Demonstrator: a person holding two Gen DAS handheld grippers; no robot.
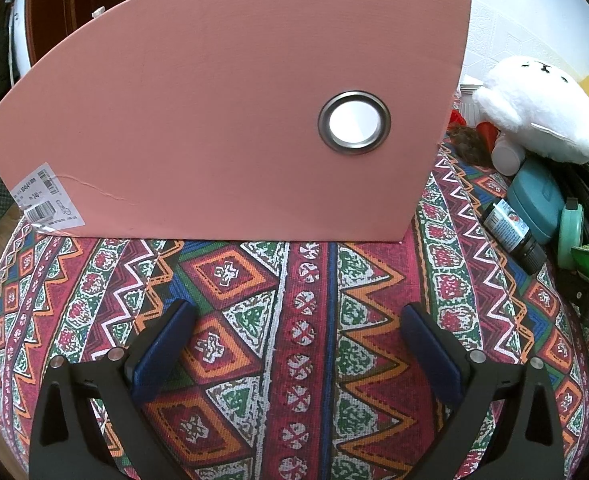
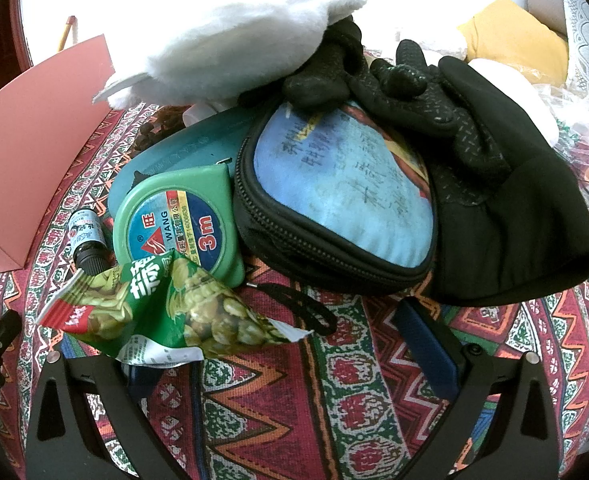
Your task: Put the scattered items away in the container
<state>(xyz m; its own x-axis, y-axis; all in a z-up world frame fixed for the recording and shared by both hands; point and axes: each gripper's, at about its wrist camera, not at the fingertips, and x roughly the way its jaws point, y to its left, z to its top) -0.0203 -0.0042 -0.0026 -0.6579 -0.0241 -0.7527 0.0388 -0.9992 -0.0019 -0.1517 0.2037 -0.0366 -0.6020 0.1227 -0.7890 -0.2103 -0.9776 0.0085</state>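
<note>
I observe the counter [image 1: 302, 360], covered in a patterned woven cloth, bearing everything below. The largest item is the pink container [image 1: 214, 112], a cardboard file box standing upright at the far side of my left view, its metal-ringed finger hole [image 1: 353, 122] facing me and a barcode label [image 1: 46, 196] at its lower left corner. To its right sits the pile of scattered items. A white plush toy [image 2: 230, 44] lies on top at the back, with black gloves [image 2: 474, 152] draped over a blue zippered pouch [image 2: 334, 196]. A teal case [image 2: 182, 152] lies under the green tape measure [image 2: 178, 220], which touches the pouch's left edge. A green snack packet [image 2: 162, 312] rests in front of the tape measure, directly over my right claw's left finger. A small dark dropper bottle [image 2: 86, 240] lies just left of the tape measure. My left claw [image 1: 298, 344] hangs spread wide and empty before the container. My right claw [image 2: 278, 360] is likewise spread, holding nothing.
</note>
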